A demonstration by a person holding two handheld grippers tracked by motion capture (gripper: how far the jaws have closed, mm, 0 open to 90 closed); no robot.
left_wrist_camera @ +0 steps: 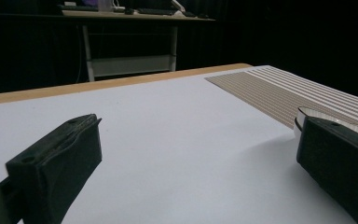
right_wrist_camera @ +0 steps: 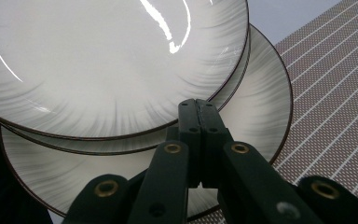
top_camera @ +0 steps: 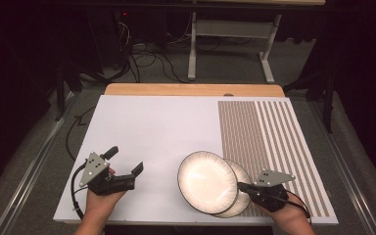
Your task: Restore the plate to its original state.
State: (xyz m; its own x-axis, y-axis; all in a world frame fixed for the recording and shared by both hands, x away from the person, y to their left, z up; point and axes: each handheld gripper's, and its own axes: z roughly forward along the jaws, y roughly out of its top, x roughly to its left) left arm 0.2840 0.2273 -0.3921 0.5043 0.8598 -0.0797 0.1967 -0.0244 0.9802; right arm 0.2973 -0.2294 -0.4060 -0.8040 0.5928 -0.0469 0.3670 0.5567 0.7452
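A white plate with a dark rim and grey streaks (top_camera: 206, 181) lies tilted on top of a similar plate (top_camera: 236, 208) near the table's front right. In the right gripper view the upper plate (right_wrist_camera: 112, 60) overlaps the lowest plate (right_wrist_camera: 256, 107), and another rim shows between them. My right gripper (top_camera: 240, 186) (right_wrist_camera: 198, 106) is shut with nothing between its jaws, its tip over the lowest plate at the edge of the upper ones. My left gripper (top_camera: 125, 160) (left_wrist_camera: 196, 154) stands open over bare white board at the front left, well apart from the plates.
A white board (top_camera: 152, 127) covers the table, with a brown striped mat (top_camera: 269, 142) on its right side. The wooden table edge (top_camera: 191, 89) shows at the back. A desk frame (top_camera: 230, 44) and cables stand on the floor beyond.
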